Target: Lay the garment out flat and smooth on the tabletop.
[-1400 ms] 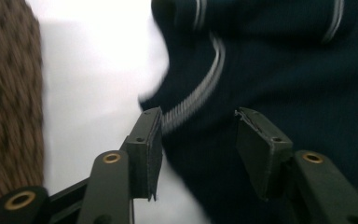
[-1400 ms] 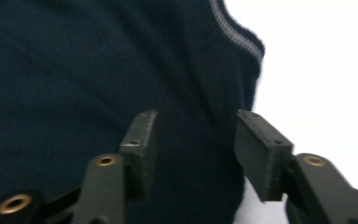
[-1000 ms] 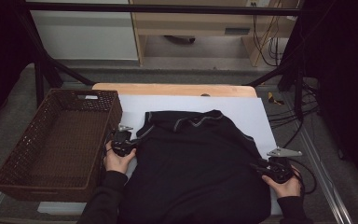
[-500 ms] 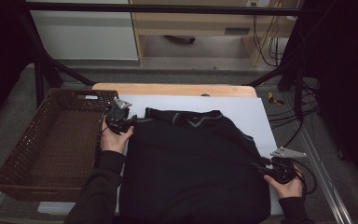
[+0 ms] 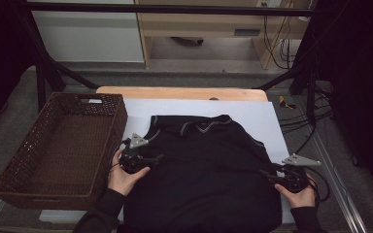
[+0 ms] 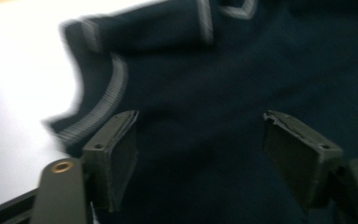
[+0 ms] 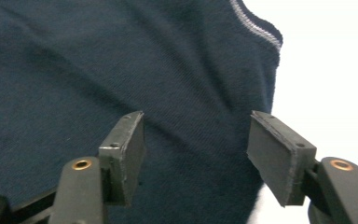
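Observation:
A dark navy shirt (image 5: 204, 174) with grey-striped collar and cuffs lies spread on the white sheet (image 5: 264, 116). My left gripper (image 5: 149, 158) is at the shirt's left edge, pointing toward it. In the left gripper view (image 6: 200, 121) the jaws stand wide apart over the fabric, with a striped sleeve cuff (image 6: 107, 98) to their left. My right gripper (image 5: 271, 175) sits at the shirt's right edge. In the right gripper view (image 7: 198, 116) its jaws are apart above the cloth, near a striped hem (image 7: 256, 25). Both pairs of jaws have just been opening, with nothing pinched between them.
An empty brown wicker basket (image 5: 118, 124) stands left of the sheet, close to my left hand. The wooden table edge (image 5: 179, 92) runs along the back. Cables (image 5: 315, 116) hang off the right side, beyond the metal frame rail.
My left gripper went toward the shirt's far left shoulder, then came back toward the near side. The shirt's left side now lies folded inward. The right gripper stayed put.

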Tool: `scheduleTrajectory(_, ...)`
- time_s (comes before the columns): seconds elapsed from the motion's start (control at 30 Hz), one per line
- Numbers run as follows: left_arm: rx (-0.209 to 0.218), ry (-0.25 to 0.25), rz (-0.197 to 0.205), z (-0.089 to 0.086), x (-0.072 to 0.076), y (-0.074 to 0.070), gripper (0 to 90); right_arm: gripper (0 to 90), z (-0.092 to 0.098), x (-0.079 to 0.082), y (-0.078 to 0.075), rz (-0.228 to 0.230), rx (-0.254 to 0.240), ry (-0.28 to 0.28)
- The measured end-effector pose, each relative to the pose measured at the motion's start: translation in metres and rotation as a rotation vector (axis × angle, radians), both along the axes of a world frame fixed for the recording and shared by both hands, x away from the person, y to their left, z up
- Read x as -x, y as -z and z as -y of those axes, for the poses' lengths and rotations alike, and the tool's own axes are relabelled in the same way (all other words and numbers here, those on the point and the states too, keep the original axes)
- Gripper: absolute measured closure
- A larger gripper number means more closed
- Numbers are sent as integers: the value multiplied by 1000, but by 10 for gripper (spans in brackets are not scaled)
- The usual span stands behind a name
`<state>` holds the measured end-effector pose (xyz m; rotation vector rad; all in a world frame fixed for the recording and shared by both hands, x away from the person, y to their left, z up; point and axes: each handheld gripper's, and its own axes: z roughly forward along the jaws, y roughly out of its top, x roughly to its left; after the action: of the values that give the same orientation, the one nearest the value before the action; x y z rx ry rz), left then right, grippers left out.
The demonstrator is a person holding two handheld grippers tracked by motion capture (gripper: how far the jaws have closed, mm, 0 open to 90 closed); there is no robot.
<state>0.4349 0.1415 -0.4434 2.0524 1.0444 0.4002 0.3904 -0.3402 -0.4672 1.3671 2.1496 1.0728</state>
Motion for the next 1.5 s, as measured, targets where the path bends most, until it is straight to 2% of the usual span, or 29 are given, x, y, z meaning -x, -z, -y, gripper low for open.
scheduleTrajectory(0.1,21,22,-41,4,9,13,190,347,-2,3,1,-7,7,-9)
scheduleTrajectory(0.27,13,46,-70,4,23,29,188,343,0,6,4,-24,16,-1)
scheduleTrajectory(0.3,16,47,-74,5,24,30,189,345,1,6,5,-30,19,3)
scheduleTrajectory(0.4,-11,71,-76,7,31,36,199,365,2,8,8,-36,28,4)
scheduleTrajectory(0.47,-34,86,-56,9,36,37,203,387,2,9,9,-47,42,5)
scheduleTrajectory(0.6,-58,104,-64,11,45,35,274,425,2,10,10,-44,58,12)
scheduleTrajectory(0.67,-119,115,-43,13,49,34,326,427,2,11,9,-41,69,12)
scheduleTrajectory(0.73,-129,110,-58,15,52,32,367,434,1,12,8,-48,79,21)
scheduleTrajectory(0.8,-129,100,-62,14,54,31,460,455,1,14,8,-48,98,22)
scheduleTrajectory(0.87,-119,94,-67,13,56,30,584,565,0,16,8,-54,98,14)
scheduleTrajectory(0.9,-121,90,-69,12,56,29,651,621,-1,16,8,-74,80,4)
scheduleTrajectory(0.93,-112,91,-81,11,57,29,733,667,-2,16,8,-69,84,3)
scheduleTrajectory(0.97,-105,89,-91,10,57,29,807,751,-4,17,8,-74,82,-5)
scheduleTrajectory(1.0,-108,92,-92,10,57,28,830,828,-5,17,7,-91,75,-12)
scheduleTrajectory(1.03,-115,99,-100,9,57,27,844,867,-5,17,6,-101,72,-16)
scheduleTrajectory(1.13,-144,123,-148,4,60,21,863,890,-1,19,3,-113,57,-22)
scheduleTrajectory(1.3,-148,168,-175,-18,77,12,870,895,8,34,-2,-129,50,-40)
scheduleTrajectory(1.4,-160,178,-163,-19,84,8,869,892,7,44,-6,-158,45,-73)
scheduleTrajectory(1.47,-139,174,-140,-15,83,7,856,872,4,45,-7,-163,47,-87)
scheduleTrajectory(1.5,-121,174,-118,-13,80,7,832,831,2,44,-8,-150,44,-83)
